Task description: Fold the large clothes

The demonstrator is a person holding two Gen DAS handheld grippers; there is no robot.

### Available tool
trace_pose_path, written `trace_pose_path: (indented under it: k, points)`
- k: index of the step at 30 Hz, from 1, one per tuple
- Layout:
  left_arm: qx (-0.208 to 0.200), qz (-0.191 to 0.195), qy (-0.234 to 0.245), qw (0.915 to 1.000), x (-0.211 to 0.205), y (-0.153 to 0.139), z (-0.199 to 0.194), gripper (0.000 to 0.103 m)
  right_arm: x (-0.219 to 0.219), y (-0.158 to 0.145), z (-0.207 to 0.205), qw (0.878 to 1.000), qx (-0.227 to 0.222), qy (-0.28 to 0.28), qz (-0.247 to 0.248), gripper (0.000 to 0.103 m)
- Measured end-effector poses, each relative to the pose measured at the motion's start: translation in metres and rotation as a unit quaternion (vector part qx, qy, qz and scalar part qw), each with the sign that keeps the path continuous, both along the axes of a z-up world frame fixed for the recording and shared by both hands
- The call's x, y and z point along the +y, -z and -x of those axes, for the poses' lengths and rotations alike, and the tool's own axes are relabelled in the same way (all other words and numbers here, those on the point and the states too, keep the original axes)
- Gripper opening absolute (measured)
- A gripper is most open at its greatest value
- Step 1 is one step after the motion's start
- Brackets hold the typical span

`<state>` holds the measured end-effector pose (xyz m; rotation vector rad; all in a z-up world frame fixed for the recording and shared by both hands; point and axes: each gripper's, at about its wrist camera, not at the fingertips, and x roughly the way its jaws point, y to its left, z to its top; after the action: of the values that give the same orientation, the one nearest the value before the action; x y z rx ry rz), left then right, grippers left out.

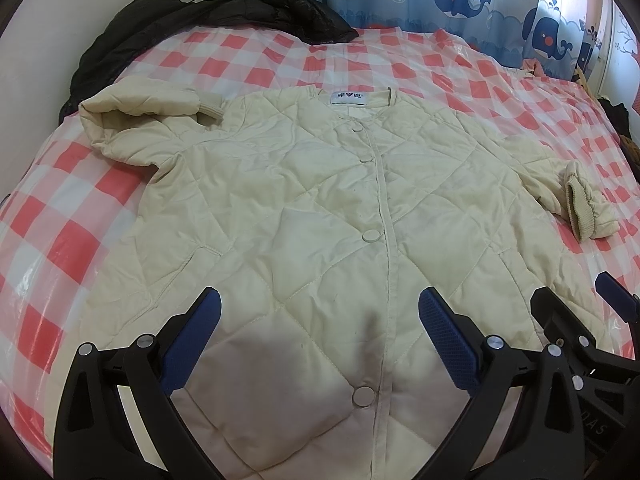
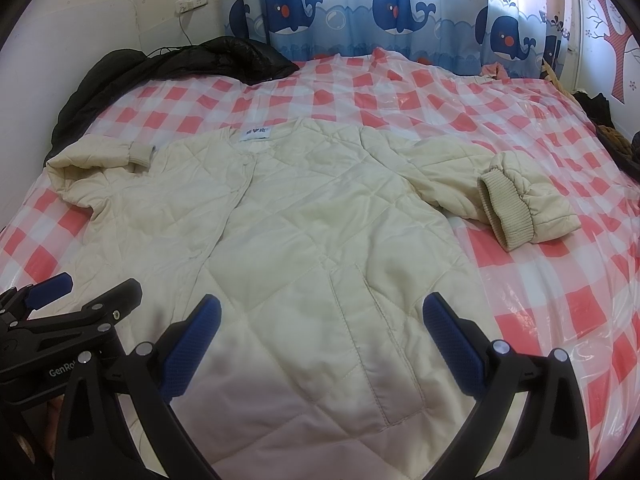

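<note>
Both grippers' fingers wide open over jacket.

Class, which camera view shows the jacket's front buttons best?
The left wrist view: the cream jacket's buttons run down its middle, facing the camera. The right wrist view shows the jacket obliquely, with no buttons discernible.

Daylight backlit through whale curtain, slightly blown out, soft shadow on near jacket hem, glare on plastic bed cover, heavy fisheye warp, dark vignette corners, focus sharp.
</note>
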<state>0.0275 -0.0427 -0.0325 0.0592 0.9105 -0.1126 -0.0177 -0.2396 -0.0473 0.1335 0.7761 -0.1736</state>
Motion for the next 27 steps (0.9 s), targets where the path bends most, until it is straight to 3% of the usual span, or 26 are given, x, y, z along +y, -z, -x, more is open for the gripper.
trace_pose_path:
  k: [19, 24, 27]
  points:
    - [0.000, 0.003, 0.005, 1.0000, 0.009, -0.003, -0.002, 0.095, 0.001, 0.004, 0.000, 1.000, -0.001, -0.005, -0.002, 0.097]
    - [0.005, 0.006, 0.001, 1.0000, 0.011, 0.000, -0.005, 0.095, -0.010, -0.009, -0.002, 0.999, -0.003, -0.016, 0.033, 0.097]
    - [0.007, 0.010, -0.003, 0.9999, 0.013, 0.001, -0.008, 0.095, -0.037, -0.026, -0.007, 0.998, -0.012, -0.020, 0.059, 0.097]
